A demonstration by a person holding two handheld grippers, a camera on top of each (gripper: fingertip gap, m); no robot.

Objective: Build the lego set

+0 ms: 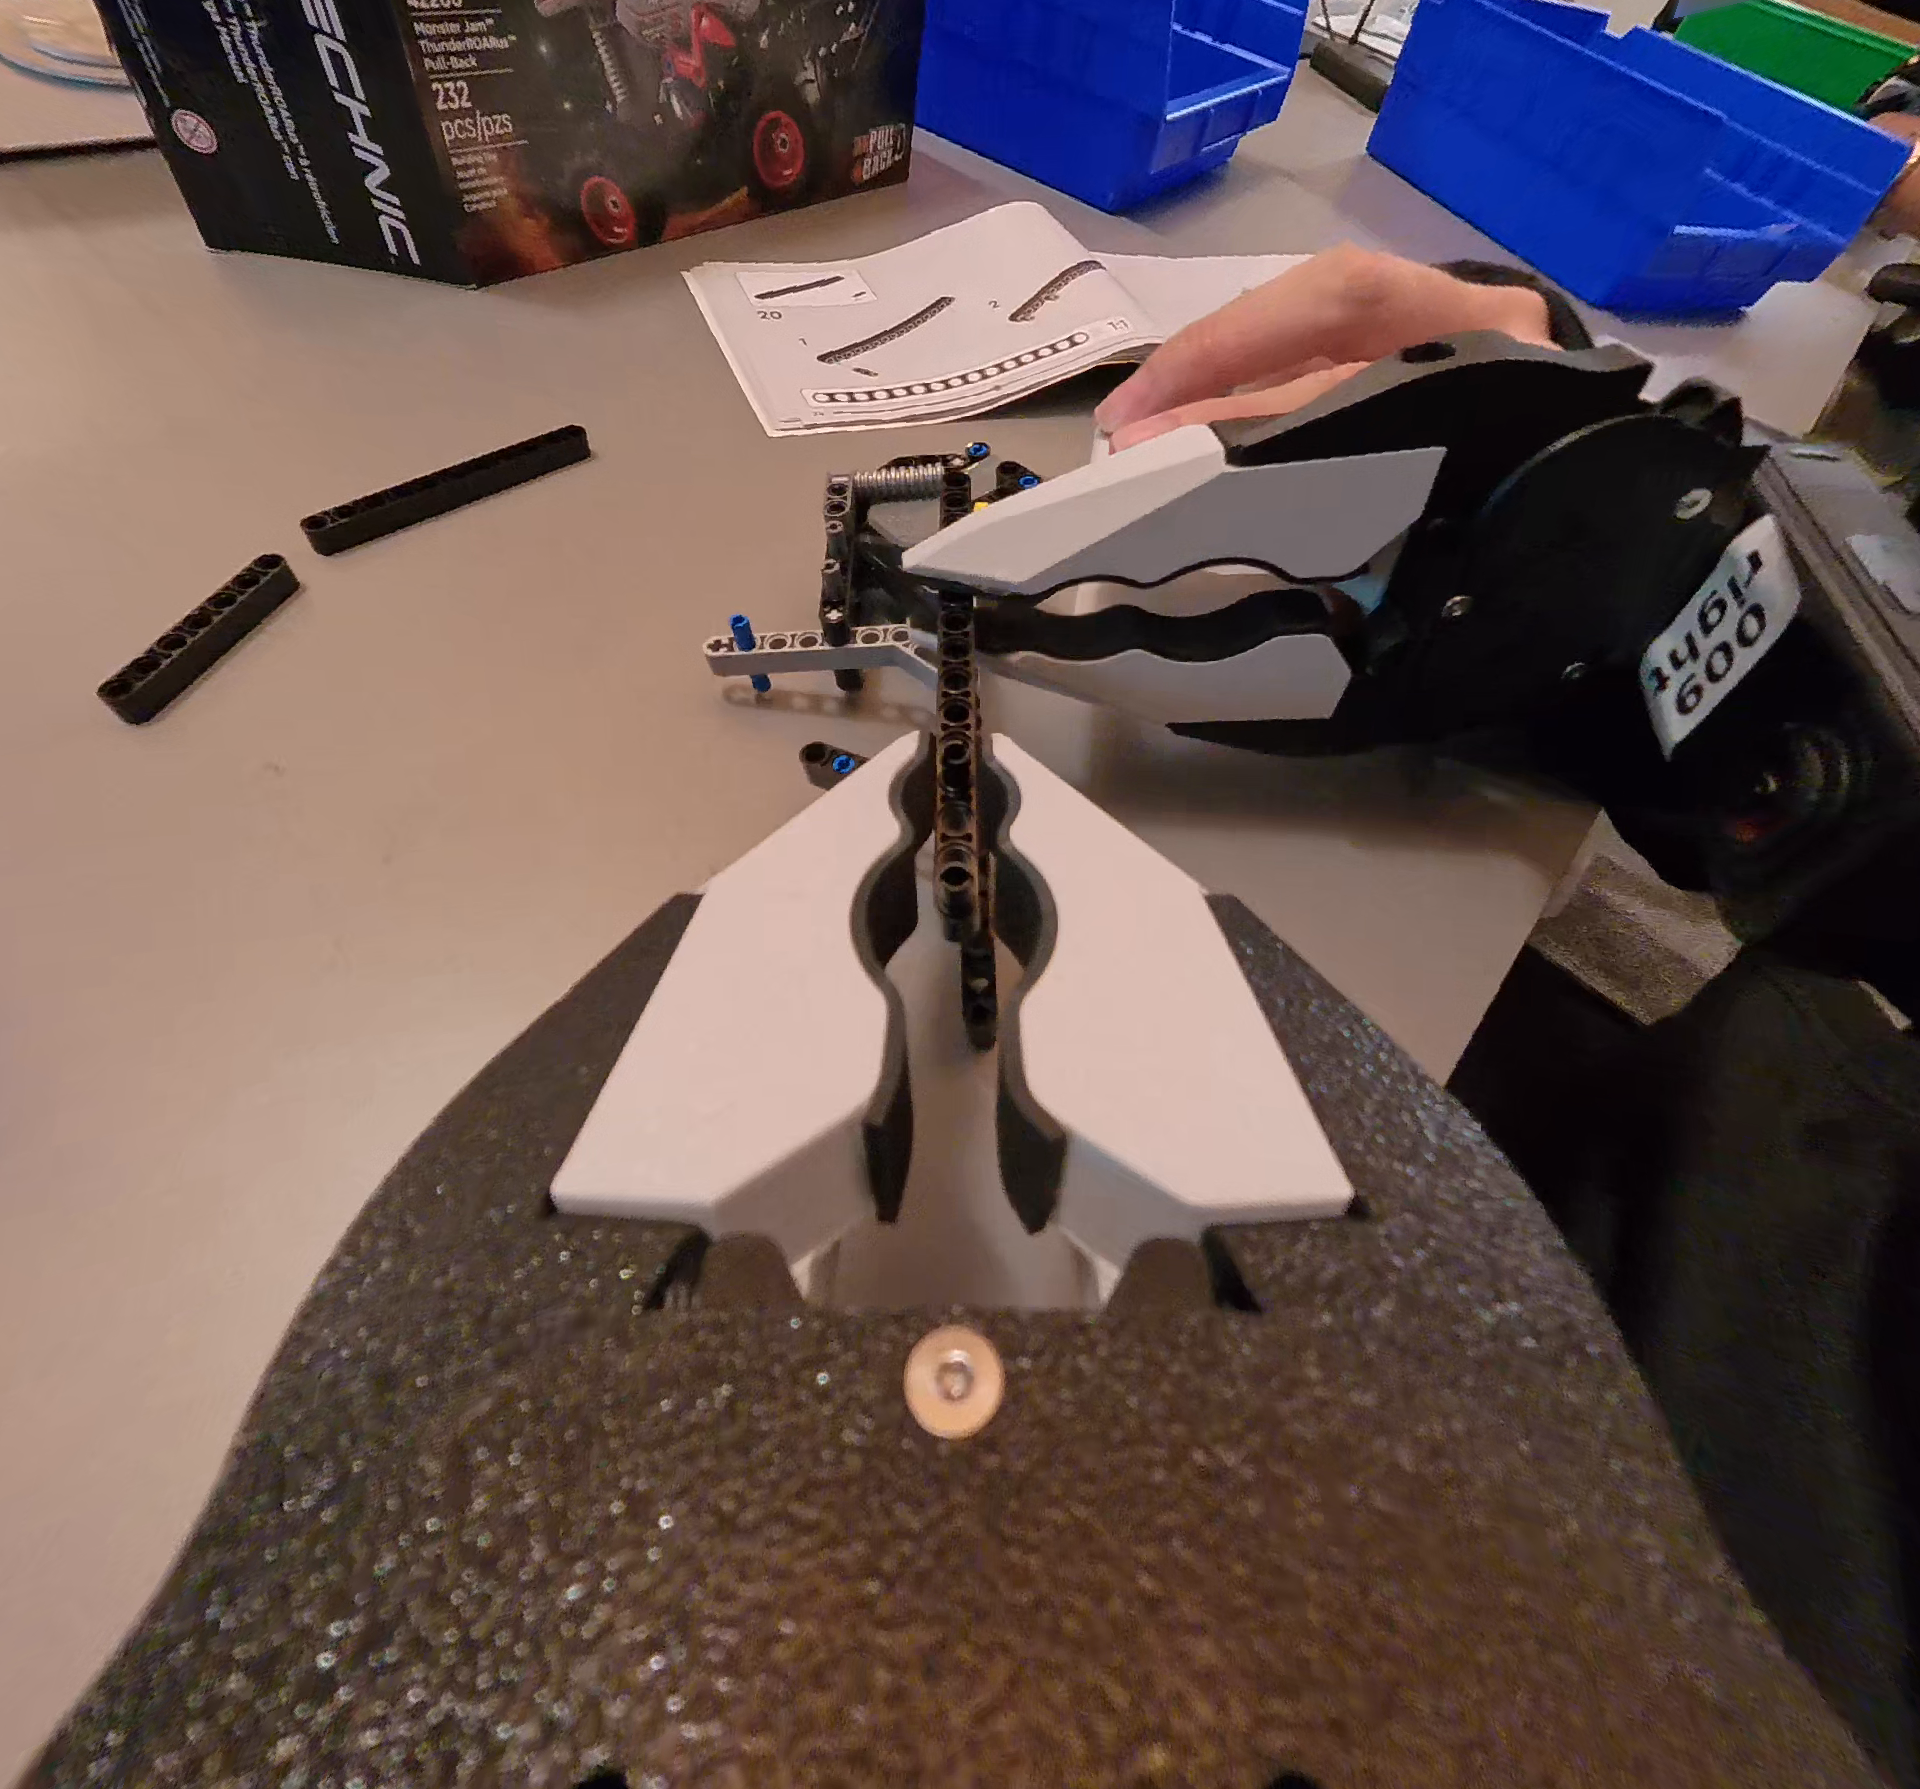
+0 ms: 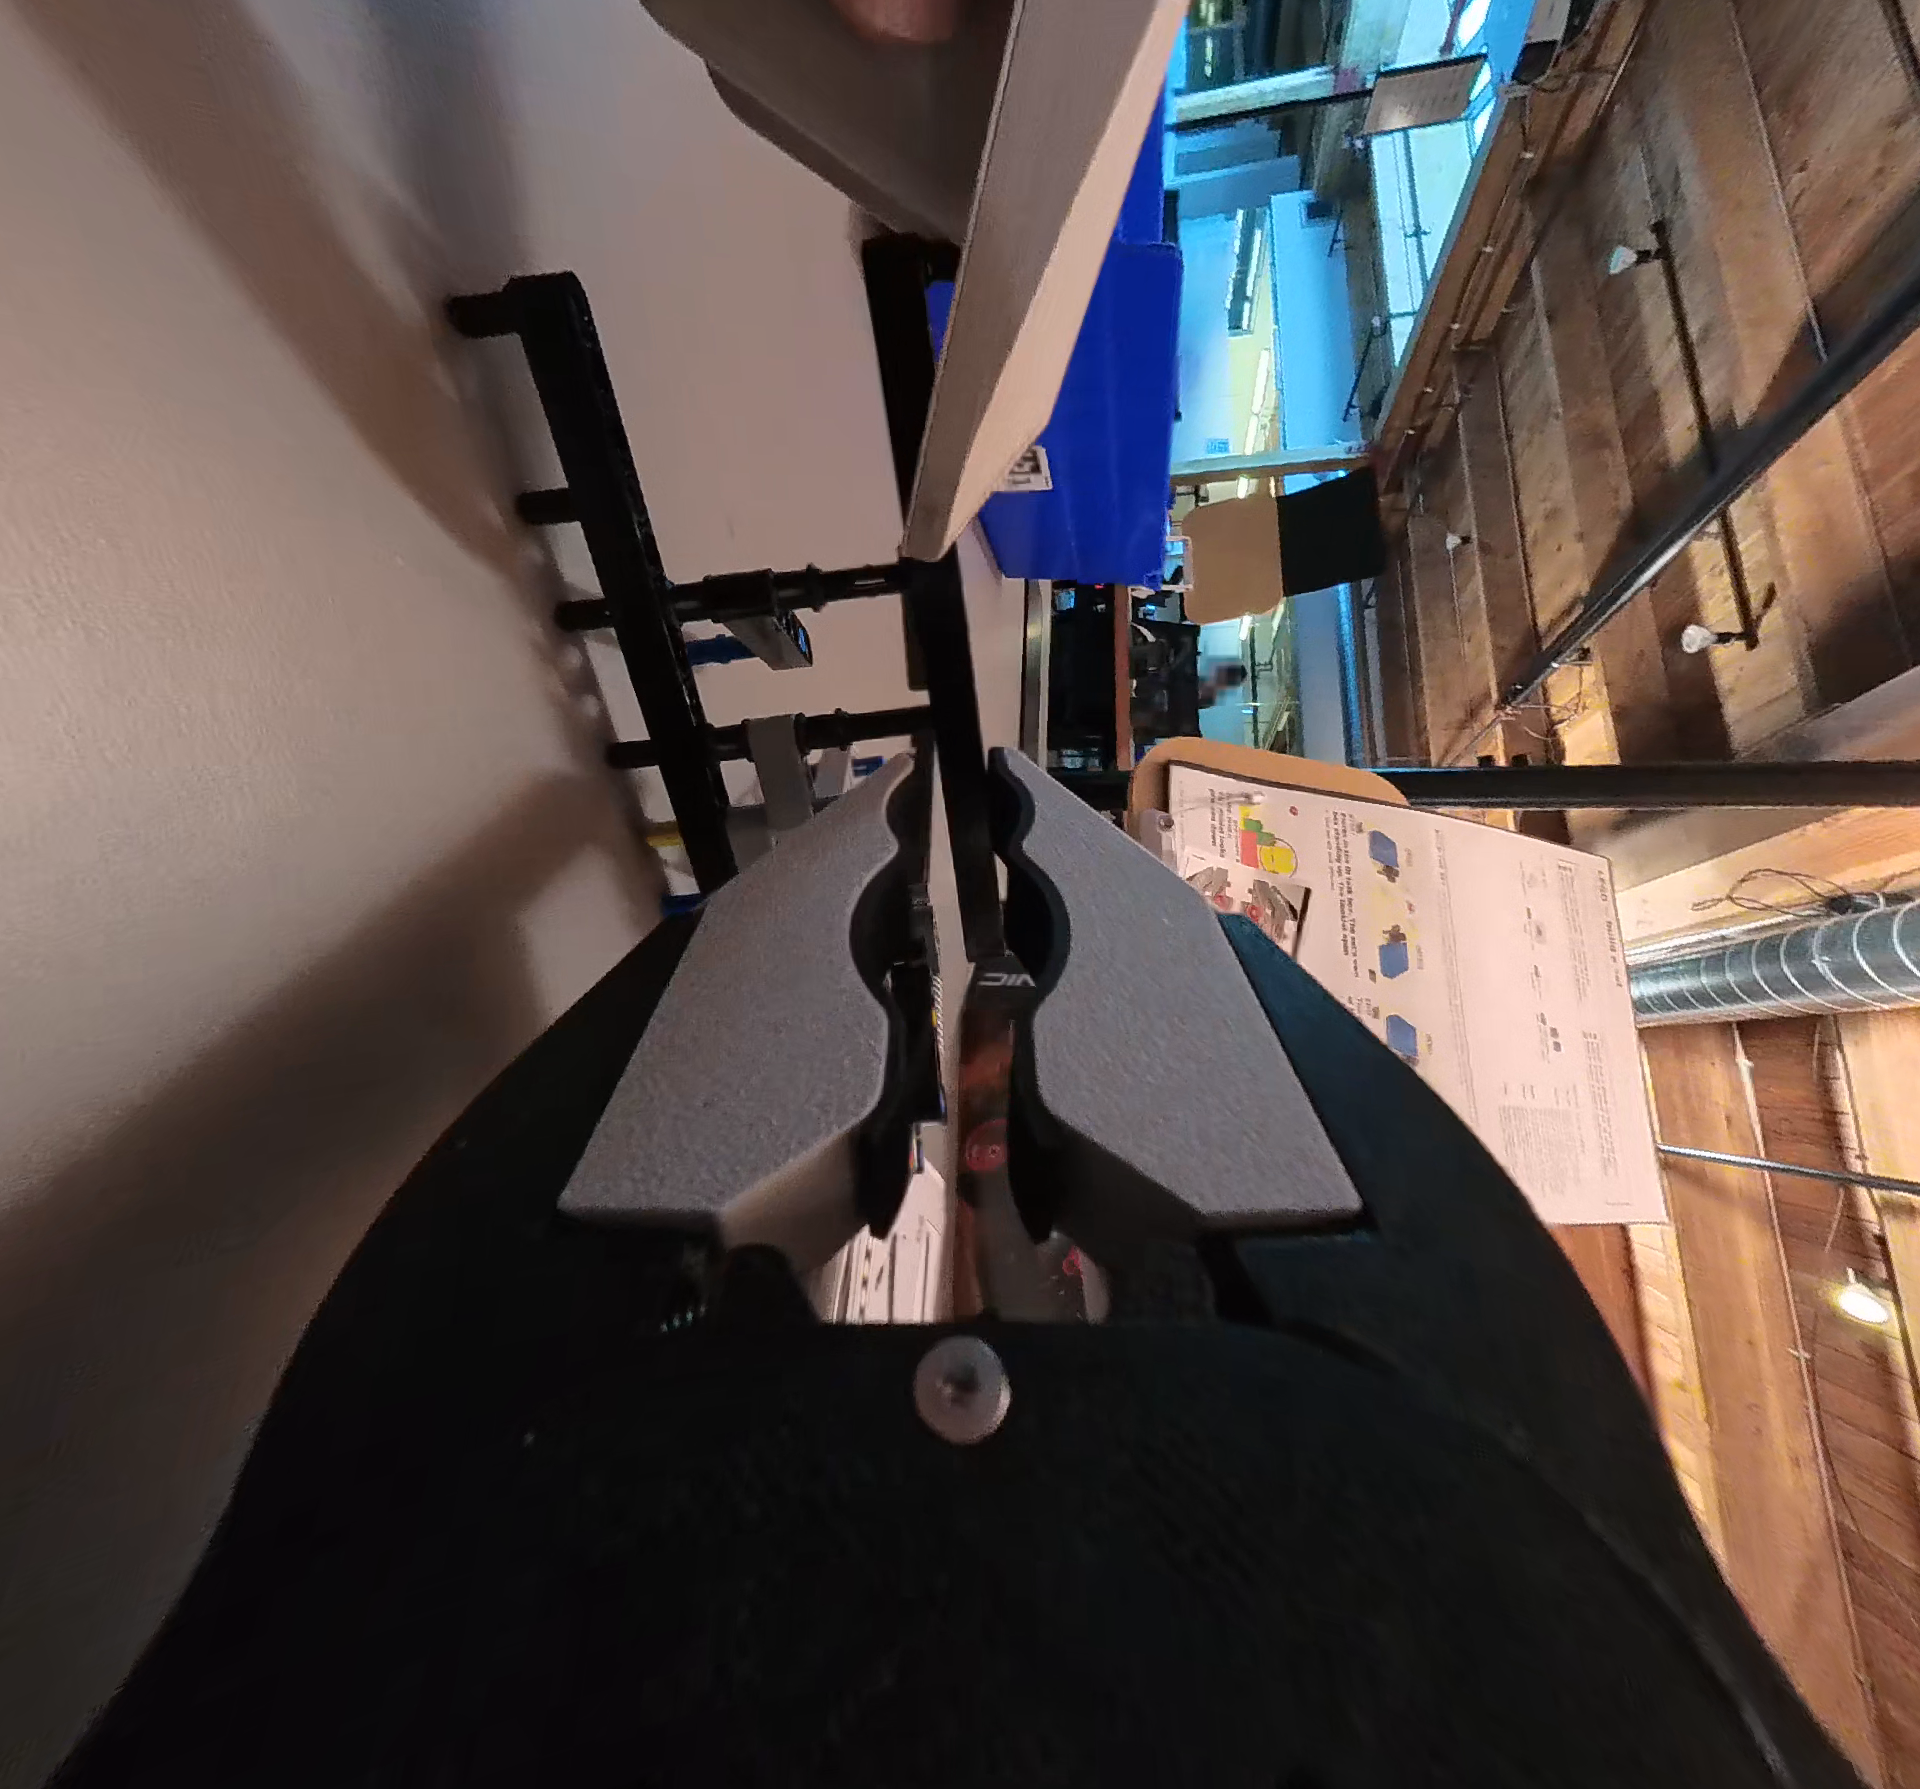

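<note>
black plastic beam: long, slim, holed lego beam [image 1: 958, 804], rigid and light; it runs forward from between the jaws of the left gripper [image 1: 954, 752] to the frame ahead.
left gripper state: jaws narrow, closed on the near half of the beam; far end free to seat.
right gripper state: grey-fingered right gripper [image 1: 914, 612] comes in from the right, turned on its side; jaws nearly closed on the assembly's edge where the beam's far end meets it. in the right wrist view a thin black part sits between its jaws [image 2: 961, 804].
assembly: partly built black and grey lego frame [image 1: 862, 586] with a coil spring and blue pins, on the grey table [image 1: 468, 908], just beyond the left fingertips.
handling: hard, smooth plastic; likely to pivot if pinched at one point. judged best hold is flat faces across several holes.
fragility: pin joints are press-fit; side load may pop the frame apart.
spare parts: two loose black beams [image 1: 312, 565] lie well to the left.
reference: open paper instruction booklet [image 1: 935, 326] lies behind the frame.
</note>
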